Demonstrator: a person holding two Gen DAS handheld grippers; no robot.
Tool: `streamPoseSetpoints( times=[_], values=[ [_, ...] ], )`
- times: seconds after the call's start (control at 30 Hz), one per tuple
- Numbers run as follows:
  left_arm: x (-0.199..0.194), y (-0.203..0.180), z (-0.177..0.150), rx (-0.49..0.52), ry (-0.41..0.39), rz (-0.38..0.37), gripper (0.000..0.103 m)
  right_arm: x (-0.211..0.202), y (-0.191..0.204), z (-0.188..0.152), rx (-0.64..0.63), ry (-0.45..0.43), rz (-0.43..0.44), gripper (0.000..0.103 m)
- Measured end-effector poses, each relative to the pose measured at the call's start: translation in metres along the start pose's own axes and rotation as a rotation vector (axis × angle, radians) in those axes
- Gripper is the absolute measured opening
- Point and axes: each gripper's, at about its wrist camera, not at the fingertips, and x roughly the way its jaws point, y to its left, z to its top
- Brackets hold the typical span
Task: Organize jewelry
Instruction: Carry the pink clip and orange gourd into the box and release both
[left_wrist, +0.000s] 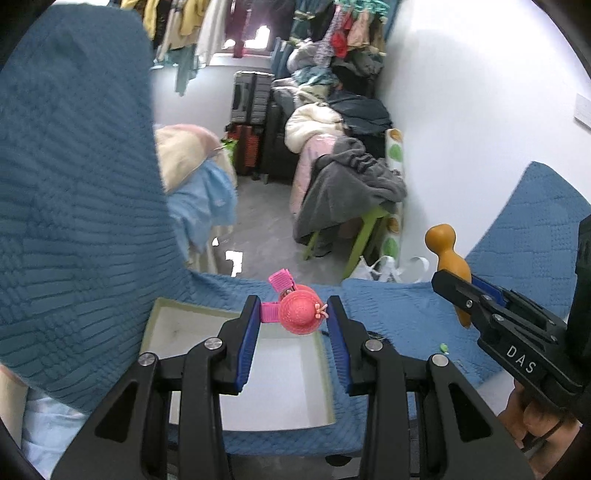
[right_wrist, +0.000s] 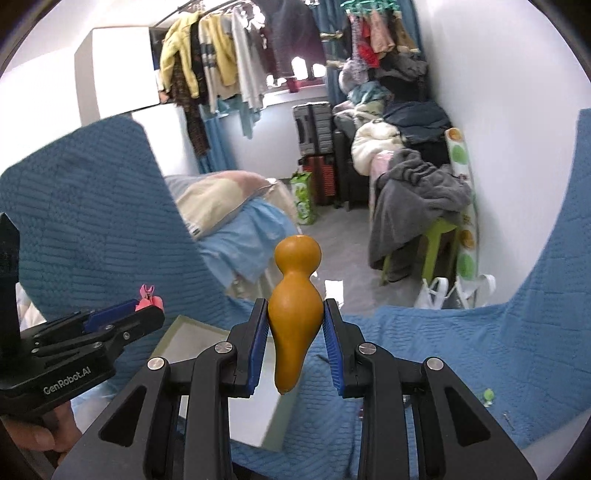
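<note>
Left hand-held gripper pinches a coral hat-shaped hair clip between its blue pads, with the clip's pink ribbon bow sticking out to the side and behind; gripped across the hat crown, the clip hangs clear above the open white box. Right hand-held gripper clamps an orange gourd-shaped ornament at its wide belly, narrow end down and round knob up, which looks like the steadiest place to grip so smooth a shape. It too is lifted off the bedding, with the box partly below it. Both pieces seem to be carried to that box, probably so small items end up together in one container. The box rests on a blue quilted bedspread, whose folds rise on both sides. On the spread near the right gripper lies a small green item, too small to identify. Beyond the bed are clothes piles, suitcases and a green stool.
</note>
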Motion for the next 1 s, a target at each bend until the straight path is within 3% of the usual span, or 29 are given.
streamPoseSetpoints(
  times=[0.47, 0.57, 1.0],
  values=[
    [0.041, 0.050, -0.034, -0.078, 0.149, 0.057, 0.037, 0.071, 0.047, -0.042, -0.051, 0.199, 0.051, 0.026],
    [0.055, 0.055, -0.043, -0.079, 0.211, 0.085, 0.037, 0.085, 0.050, -0.052, -0.054, 0.244, 0.052, 0.026],
    [0.091, 0.071, -0.063, -0.090, 0.350, 0.131, 0.037, 0.125, 0.051, -0.084, -0.050, 0.392, 0.057, 0.026]
  ],
)
